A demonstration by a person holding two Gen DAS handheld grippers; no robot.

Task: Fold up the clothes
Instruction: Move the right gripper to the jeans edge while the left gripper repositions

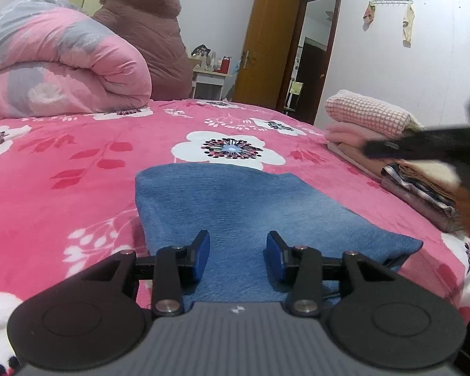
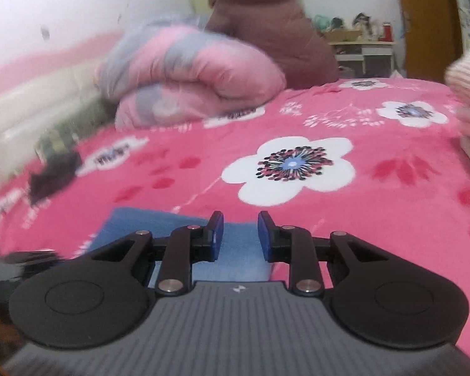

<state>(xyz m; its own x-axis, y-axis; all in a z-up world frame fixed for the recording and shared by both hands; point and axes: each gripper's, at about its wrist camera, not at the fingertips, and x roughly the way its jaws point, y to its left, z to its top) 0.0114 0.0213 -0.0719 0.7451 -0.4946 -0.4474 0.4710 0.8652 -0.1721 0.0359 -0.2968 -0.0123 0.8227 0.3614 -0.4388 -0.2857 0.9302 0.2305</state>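
A folded blue cloth (image 1: pixel 250 206) lies flat on the pink flowered bed cover (image 1: pixel 62 169). My left gripper (image 1: pixel 238 250) hovers over the cloth's near edge, open, with nothing between its blue pads (image 1: pixel 202 257). In the right wrist view the same blue cloth (image 2: pixel 159 222) shows just beyond my right gripper (image 2: pixel 240 235), which is open and holds nothing. In the left wrist view the right gripper (image 1: pixel 379 149) shows as a blurred dark shape at the right, in front of the stack of clothes.
A stack of folded clothes (image 1: pixel 373 131) sits on the bed at the right. A rolled pink and grey quilt (image 1: pixel 65 69) lies at the back left. A person in a brown coat (image 1: pixel 150 31) sits at the bed's far side. A wooden door (image 1: pixel 266 44) stands open.
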